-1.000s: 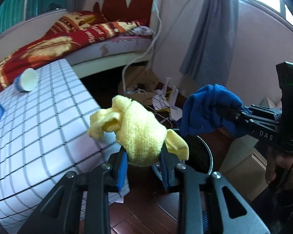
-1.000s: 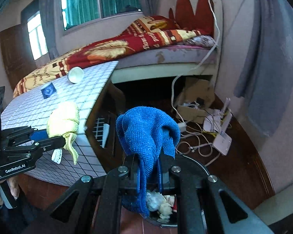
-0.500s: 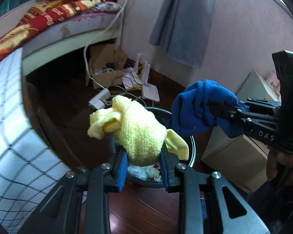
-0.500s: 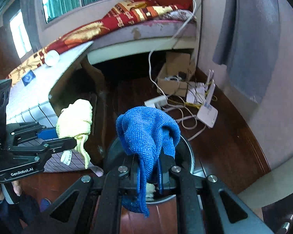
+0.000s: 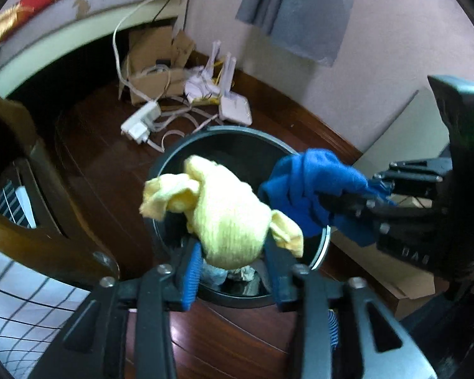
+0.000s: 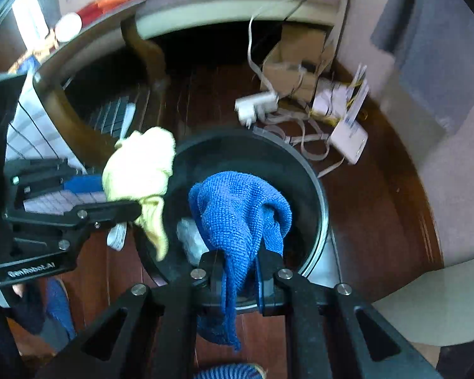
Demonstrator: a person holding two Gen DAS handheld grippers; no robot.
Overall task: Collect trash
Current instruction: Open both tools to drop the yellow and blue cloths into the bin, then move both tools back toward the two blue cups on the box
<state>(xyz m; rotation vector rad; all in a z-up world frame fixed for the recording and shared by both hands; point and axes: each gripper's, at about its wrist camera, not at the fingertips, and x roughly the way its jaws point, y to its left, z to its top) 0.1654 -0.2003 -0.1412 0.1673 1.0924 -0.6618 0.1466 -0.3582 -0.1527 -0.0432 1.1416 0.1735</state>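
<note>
Two cloths are the items in hand, both over the open black bin (image 5: 237,145) on the wooden floor. Left hand-held gripper (image 5: 233,271): jaws opening, yellow knitted cloth (image 5: 227,218) between them, bulging above the blue pads; in this view the pads look to stand just clear of it, so the hold appears to be ending. Right hand-held gripper (image 6: 240,271): jaws opening a little, blue microfibre cloth (image 6: 237,211) draped between and over the fingers, one tail hanging below; whether the pads press on it cannot be told. Bin already holds crumpled paper or plastic scraps (image 6: 191,240). Handling judgement: both cloths light, soft, limp, not fragile; they crush to nothing, so pinch a bunched fold at mid-body. Loops or pile may snag on the pads and hang up on release.
</note>
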